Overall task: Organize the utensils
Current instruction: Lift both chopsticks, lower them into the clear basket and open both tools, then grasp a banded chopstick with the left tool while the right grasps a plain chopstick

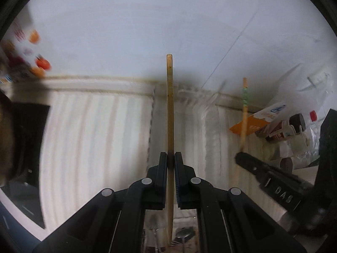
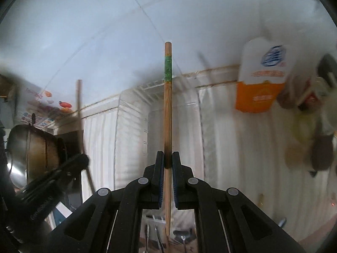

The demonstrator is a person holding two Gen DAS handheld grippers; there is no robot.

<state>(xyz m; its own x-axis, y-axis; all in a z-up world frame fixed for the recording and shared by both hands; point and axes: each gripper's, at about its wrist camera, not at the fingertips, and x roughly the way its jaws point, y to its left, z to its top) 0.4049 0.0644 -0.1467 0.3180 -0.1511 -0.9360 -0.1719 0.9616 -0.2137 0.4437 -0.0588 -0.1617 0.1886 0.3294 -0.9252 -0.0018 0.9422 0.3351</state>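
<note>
My left gripper point(image 1: 170, 158) is shut on a plain wooden chopstick point(image 1: 170, 109) and holds it upright; its lower end hangs below the fingers, over metal spoons point(image 1: 182, 235). My right gripper point(image 2: 167, 157) is shut on a second wooden chopstick point(image 2: 167, 105) with a green band near its top, also upright. The right gripper point(image 1: 271, 179) and its chopstick point(image 1: 244, 113) show at the right of the left wrist view. The left gripper point(image 2: 52, 181) and its chopstick point(image 2: 79, 113) show at the left of the right wrist view. Metal utensils point(image 2: 183, 237) lie below the right fingers.
A white ribbed surface point(image 1: 94, 147) and a white wall fill the background. An orange and white carton point(image 2: 260, 84) and bottles point(image 1: 294, 124) stand at the right. A metal pot point(image 2: 31, 149) is at the left, with a printed box point(image 2: 42, 109) behind it.
</note>
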